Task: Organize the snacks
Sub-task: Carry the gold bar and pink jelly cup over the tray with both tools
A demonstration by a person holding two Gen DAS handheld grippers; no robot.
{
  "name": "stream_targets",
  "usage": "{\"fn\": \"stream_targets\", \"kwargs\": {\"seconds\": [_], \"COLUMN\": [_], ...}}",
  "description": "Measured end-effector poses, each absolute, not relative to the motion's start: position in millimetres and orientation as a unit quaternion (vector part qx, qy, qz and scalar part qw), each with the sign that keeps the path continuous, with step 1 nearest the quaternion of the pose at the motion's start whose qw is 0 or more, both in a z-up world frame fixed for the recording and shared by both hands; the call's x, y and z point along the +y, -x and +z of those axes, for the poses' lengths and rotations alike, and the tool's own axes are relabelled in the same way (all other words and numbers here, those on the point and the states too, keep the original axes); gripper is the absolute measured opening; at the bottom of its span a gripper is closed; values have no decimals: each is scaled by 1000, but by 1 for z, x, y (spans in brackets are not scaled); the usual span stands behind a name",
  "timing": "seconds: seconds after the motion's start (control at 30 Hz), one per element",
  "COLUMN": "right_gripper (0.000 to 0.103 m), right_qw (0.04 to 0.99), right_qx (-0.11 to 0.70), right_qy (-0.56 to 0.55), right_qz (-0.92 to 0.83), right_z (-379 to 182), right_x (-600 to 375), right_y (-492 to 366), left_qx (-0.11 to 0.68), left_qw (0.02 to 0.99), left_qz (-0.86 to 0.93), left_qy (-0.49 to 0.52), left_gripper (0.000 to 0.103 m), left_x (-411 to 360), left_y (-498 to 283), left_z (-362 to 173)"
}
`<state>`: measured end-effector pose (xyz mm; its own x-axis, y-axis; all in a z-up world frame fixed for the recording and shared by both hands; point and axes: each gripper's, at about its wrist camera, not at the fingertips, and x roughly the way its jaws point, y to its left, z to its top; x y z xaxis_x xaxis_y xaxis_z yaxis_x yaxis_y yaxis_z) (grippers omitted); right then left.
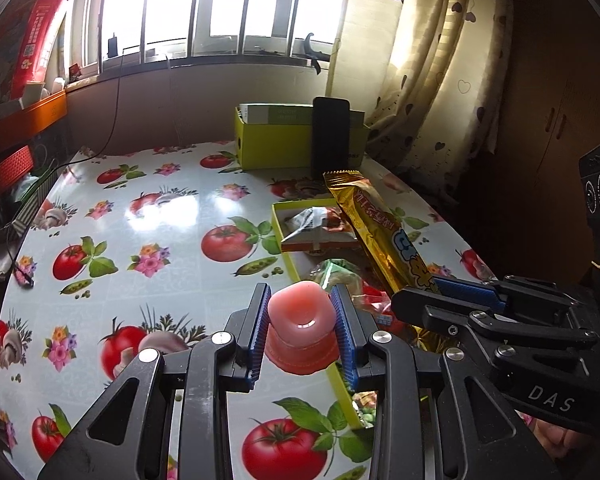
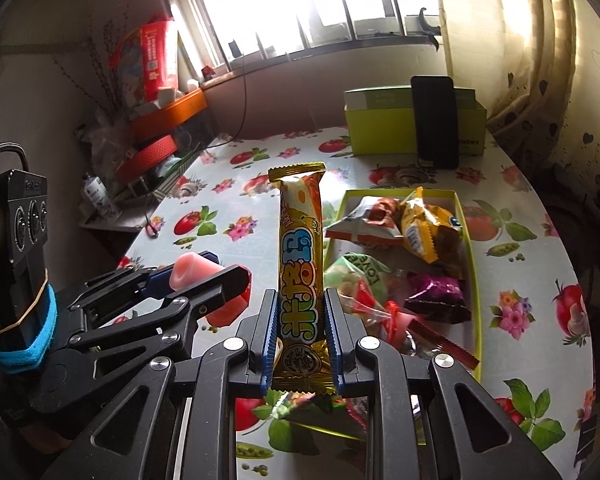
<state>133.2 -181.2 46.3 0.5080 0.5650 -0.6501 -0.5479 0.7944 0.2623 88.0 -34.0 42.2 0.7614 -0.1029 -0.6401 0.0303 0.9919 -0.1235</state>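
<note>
My left gripper [image 1: 301, 300] is shut on a pink jelly cup [image 1: 300, 330], held above the table just left of the tray's near corner. My right gripper [image 2: 301, 300] is shut on a long gold snack bar [image 2: 300, 264] that stands up between the blue pads. In the left wrist view the gold bar [image 1: 374, 230] slants across the tray, and the right gripper [image 1: 466, 294] clamps its lower end. In the right wrist view the left gripper [image 2: 204, 270] with the pink cup [image 2: 190, 272] sits at the left. A flat yellow-green tray [image 2: 466, 232] holds several wrapped snacks [image 2: 420, 228].
The table carries a tomato-and-flower oilcloth [image 1: 140, 240]. A yellow-green box [image 1: 276, 144] with a black phone [image 1: 330, 136] leaning on it stands at the back. Clutter and an orange bin [image 2: 168, 114] crowd the left wall; a curtain [image 1: 432, 60] hangs right.
</note>
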Motion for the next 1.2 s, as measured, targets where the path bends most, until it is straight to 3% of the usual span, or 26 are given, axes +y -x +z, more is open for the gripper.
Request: {"fn": "stream_targets", "kwargs": {"seconds": [0.6,1.2], "right_gripper": [20,20], "right_qw": [880,870], "right_qx": [396,425], "right_qy": [-48,-37], "right_qz": [260,248], "right_z": [29,5], "right_x": [-239,-234], "right_y": [-156,-179], "left_qx": [351,370], "left_qw": [930,917], "left_qz": [-98,-142], "left_qy": [44,38], "left_gripper": [32,32], "left_x": [-68,-85], "left_y": [-104,-114], "left_z": [35,19]}}
